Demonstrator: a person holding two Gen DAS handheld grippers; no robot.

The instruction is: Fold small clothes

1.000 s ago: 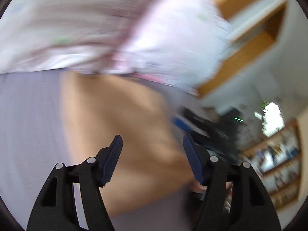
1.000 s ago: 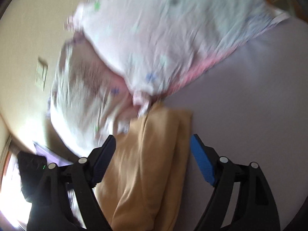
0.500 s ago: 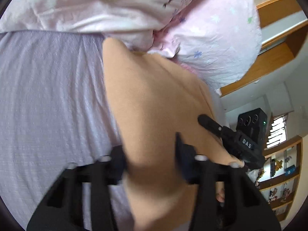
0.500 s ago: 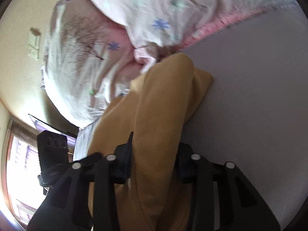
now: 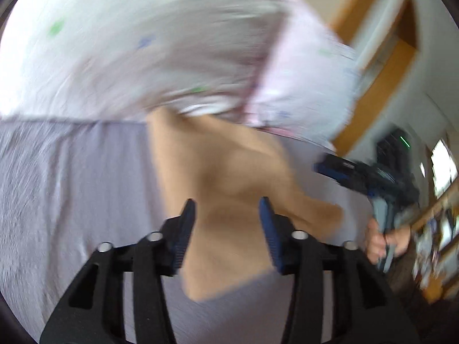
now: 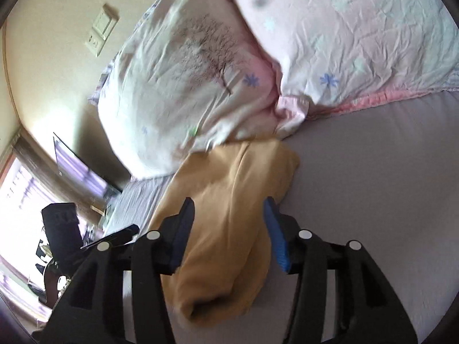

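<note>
Both your left claw (image 5: 226,223) and right claw (image 6: 229,226) gape over the yellow garment (image 6: 229,200) lying between their fingers; closing carelessly bunches extra layers.

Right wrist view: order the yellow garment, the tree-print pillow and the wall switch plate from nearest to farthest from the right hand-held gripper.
1. yellow garment, lying between the open fingers of the right hand-held gripper.
2. tree-print pillow, beyond the garment, up and left.
3. wall switch plate, on the wall behind the pillow, upper left.
</note>
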